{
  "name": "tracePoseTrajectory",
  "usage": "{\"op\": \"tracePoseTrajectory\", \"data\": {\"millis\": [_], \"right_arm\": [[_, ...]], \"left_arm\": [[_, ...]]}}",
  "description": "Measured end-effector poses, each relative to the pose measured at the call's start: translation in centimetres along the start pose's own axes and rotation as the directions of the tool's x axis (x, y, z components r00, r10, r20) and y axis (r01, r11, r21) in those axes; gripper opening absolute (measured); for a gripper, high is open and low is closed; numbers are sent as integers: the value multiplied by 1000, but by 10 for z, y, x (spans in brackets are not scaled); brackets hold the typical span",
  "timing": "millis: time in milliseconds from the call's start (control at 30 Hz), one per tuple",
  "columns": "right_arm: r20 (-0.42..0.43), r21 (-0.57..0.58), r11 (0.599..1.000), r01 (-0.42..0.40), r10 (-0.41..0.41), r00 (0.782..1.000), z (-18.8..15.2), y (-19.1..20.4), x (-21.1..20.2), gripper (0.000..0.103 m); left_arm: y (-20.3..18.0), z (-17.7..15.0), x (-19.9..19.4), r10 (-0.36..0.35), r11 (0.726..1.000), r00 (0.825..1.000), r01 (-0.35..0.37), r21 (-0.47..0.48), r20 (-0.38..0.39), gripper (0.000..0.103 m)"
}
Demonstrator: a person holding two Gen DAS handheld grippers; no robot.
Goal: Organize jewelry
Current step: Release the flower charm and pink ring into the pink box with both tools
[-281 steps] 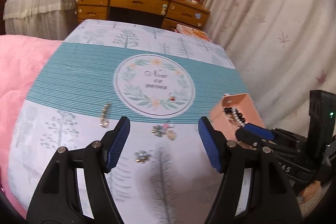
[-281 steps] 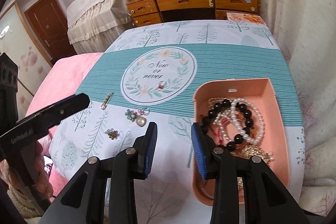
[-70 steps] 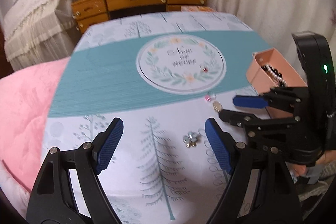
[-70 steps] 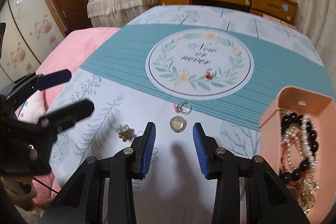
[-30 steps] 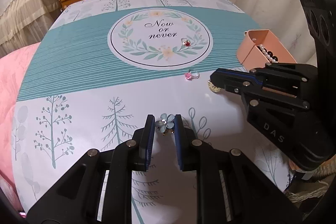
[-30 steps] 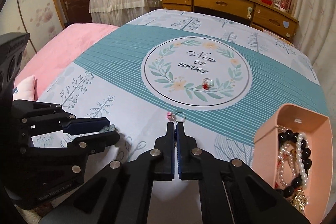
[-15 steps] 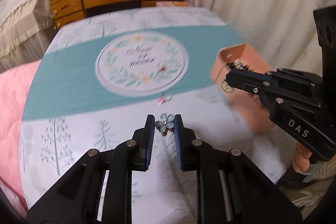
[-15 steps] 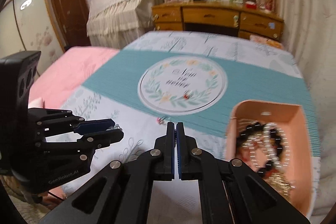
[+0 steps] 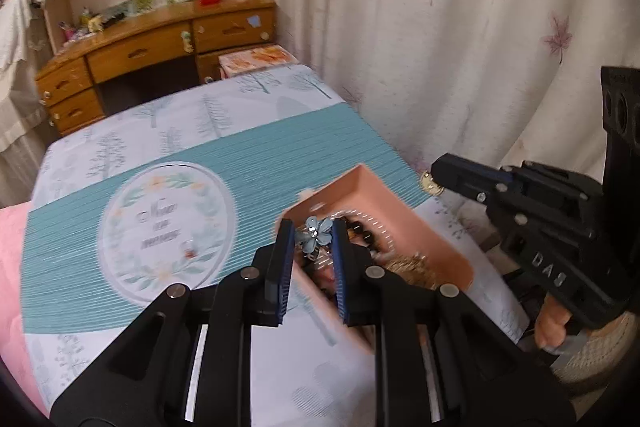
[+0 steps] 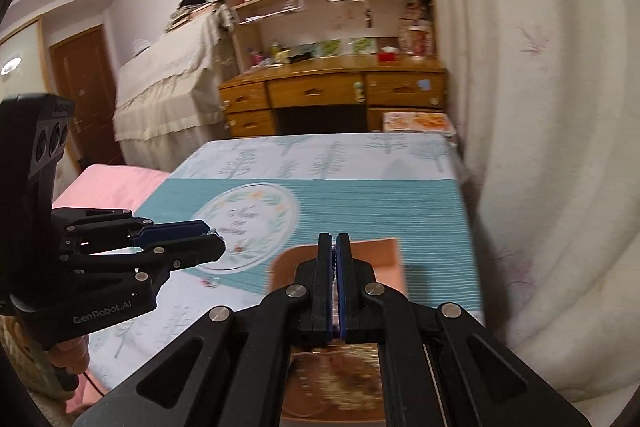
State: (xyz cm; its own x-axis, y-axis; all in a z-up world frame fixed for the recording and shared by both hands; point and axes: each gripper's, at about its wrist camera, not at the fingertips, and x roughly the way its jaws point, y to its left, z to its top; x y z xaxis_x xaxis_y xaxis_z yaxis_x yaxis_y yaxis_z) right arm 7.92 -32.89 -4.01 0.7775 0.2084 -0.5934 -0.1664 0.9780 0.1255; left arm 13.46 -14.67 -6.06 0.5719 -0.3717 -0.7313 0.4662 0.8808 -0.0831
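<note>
We took the pink tray (image 9: 404, 211) as our landmark. It sat on the tree-print cloth (image 9: 240, 107), beside the teal band, and it already held strings of dark and pale beads and something gold, so much of the sorting looked done.

Our left gripper (image 9: 309, 239) hung directly over the tray's near end, its blue pads pinching a pale blue flower brooch (image 9: 317, 234) between them, clear of the beads below. Our right gripper (image 9: 434, 183) was above the tray's far right side, its jaws pressed together on a small gold round pendant (image 9: 431, 184) that stuck out at the tip. From the right wrist view we saw only the closed pads and the tray (image 10: 384, 251) blurred beneath them.

We judged both pieces carried and not yet dropped; releasing each into the tray was the step in hand. Left of the tray, a small red ring (image 9: 188, 251) lay on the printed wreath circle (image 9: 160, 235), and another small pinkish piece (image 10: 209, 283) lay on the cloth just off the circle's near edge. Those two seemed to be what remained to collect.
</note>
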Motion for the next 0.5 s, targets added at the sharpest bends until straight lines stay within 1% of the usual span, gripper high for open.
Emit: {"op": "tracePoseTrajectory", "data": {"millis": [167, 267, 400, 467, 500], "right_arm": [[-47, 20, 1000, 16, -15, 999, -13, -31, 10, 2], [-91, 23, 1000, 0, 2, 996, -27, -39, 22, 2], [-153, 26, 1000, -17, 21, 988, -45, -42, 37, 2], [-179, 48, 998, -28, 36, 983, -51, -39, 47, 3], [-187, 59, 998, -31, 42, 982, -55, -42, 48, 3]], "left_arm": [[-17, 6, 39, -3, 1000, 998, 2, -18, -65, 16], [-21, -1, 53, -8, 1000, 995, 5, -27, -100, 16], [-22, -13, 66, 3, 999, 990, -8, -32, -141, 17], [-20, -19, 71, -11, 999, 986, 3, -49, -164, 18], [-19, -22, 73, -16, 998, 984, 6, -59, -176, 24]]}}
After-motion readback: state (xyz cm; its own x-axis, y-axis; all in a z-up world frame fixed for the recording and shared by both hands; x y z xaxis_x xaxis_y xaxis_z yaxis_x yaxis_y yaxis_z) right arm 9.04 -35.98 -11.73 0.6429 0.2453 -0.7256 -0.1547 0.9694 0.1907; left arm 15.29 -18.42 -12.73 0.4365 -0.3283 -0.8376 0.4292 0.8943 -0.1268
